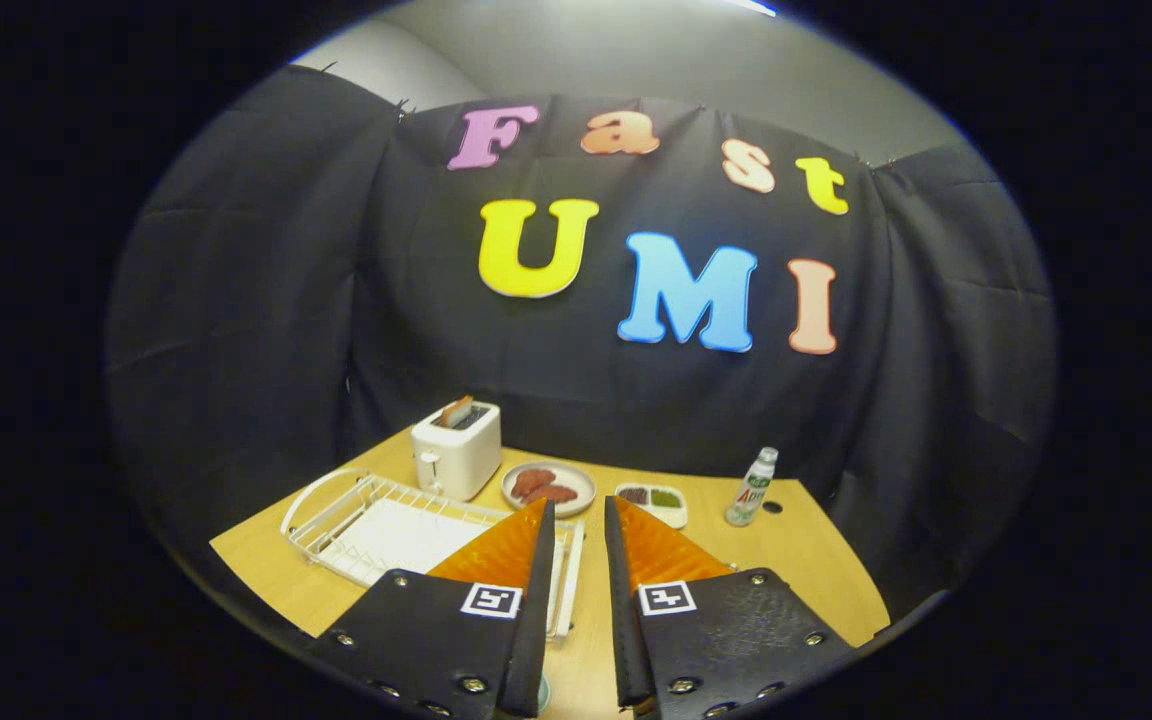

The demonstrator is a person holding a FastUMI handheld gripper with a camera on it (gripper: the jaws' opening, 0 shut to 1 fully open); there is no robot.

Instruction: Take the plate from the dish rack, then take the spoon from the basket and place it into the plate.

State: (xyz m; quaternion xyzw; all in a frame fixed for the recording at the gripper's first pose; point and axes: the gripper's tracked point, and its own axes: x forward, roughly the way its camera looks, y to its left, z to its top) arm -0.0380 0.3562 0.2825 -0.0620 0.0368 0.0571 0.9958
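My gripper (pixel 576 505) is held above the near part of the wooden table (pixel 806 570), its fingers apart and nothing between them. A white wire dish rack (pixel 331 525) with a white drip tray (pixel 406 535) lies just ahead of the left finger, which partly covers it. I see no dish standing in the part of the rack that shows. A sliver of a bluish-green rim (pixel 543 692) peeks out low down by the left finger; I cannot tell what it is.
Beyond the rack stands a white toaster (pixel 456 450) with a slice in it. A round plate (pixel 581 480) of reddish food, a small white divided dish (pixel 651 503) and a plastic bottle (pixel 752 487) line the table's far side.
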